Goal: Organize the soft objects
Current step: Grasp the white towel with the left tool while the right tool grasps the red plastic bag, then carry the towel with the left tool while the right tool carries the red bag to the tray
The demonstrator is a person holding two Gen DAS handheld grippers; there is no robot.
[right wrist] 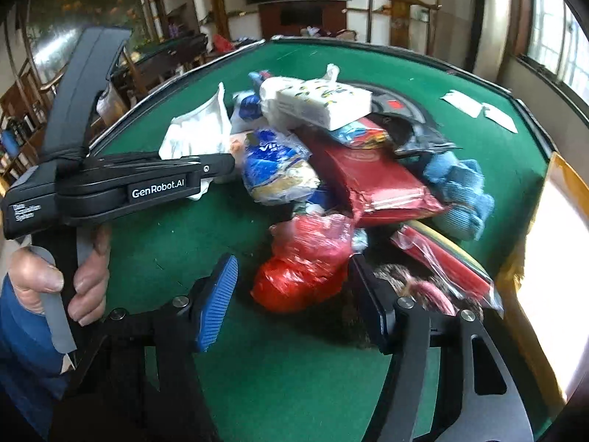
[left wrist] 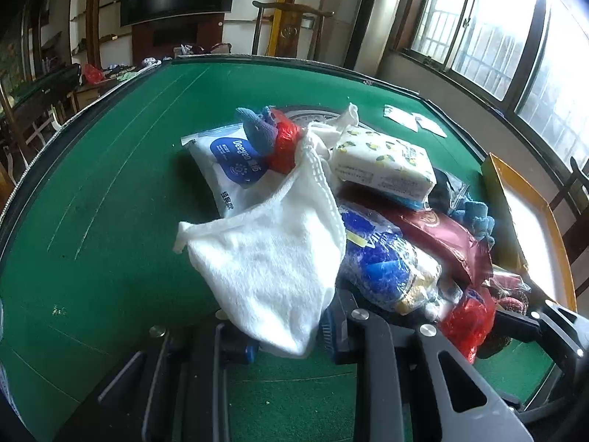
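One yellow-rimmed box (left wrist: 493,184) at the table (left wrist: 110,184) edge shows us no contents; glare hides its inside. Our left gripper (left wrist: 291,335) is clenched on the white towel (left wrist: 272,250) beside the pile. Our right gripper (right wrist: 294,294) stands half open around the red plastic bag (right wrist: 305,261), pads apart from it.

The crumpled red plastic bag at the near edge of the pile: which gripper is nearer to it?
Right. The right gripper has the crumpled red plastic bag between its fingers; the left gripper is clamped on the white terry towel beside the pile.
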